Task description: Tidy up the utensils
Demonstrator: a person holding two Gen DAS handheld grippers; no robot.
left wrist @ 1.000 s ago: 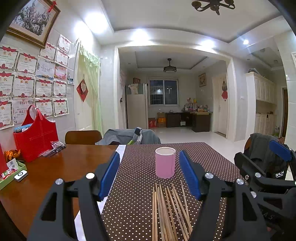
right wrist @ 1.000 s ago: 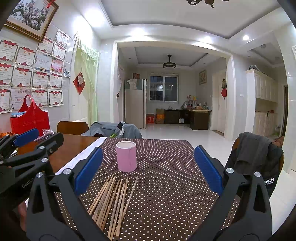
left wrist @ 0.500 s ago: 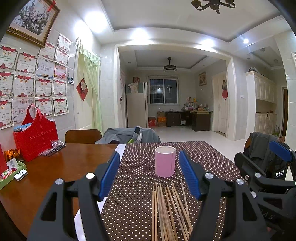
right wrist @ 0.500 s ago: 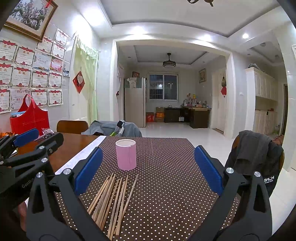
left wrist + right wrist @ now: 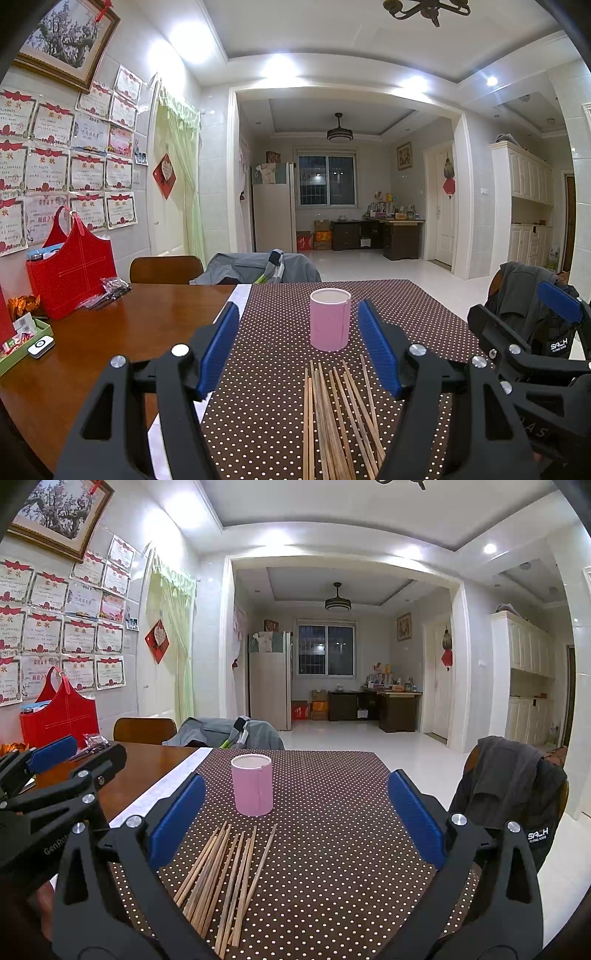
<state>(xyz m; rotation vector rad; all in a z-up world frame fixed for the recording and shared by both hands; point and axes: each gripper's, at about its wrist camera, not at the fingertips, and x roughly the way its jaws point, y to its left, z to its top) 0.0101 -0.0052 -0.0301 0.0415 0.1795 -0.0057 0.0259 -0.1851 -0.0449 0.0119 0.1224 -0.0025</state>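
Several wooden chopsticks (image 5: 340, 413) lie loose side by side on the brown dotted tablecloth (image 5: 273, 369), just in front of an upright empty pink cup (image 5: 330, 319). My left gripper (image 5: 299, 345) is open and empty, held above the chopsticks with the cup between its fingers in the view. In the right wrist view the chopsticks (image 5: 225, 875) lie left of centre and the pink cup (image 5: 252, 784) stands behind them. My right gripper (image 5: 295, 812) is open wide and empty, to the right of the left gripper.
A red bag (image 5: 70, 280), a green tray (image 5: 22, 339) and small packets sit on the bare wooden table (image 5: 110, 332) at the left. Chairs draped with grey jackets stand at the far end (image 5: 255, 267) and the right (image 5: 513, 786).
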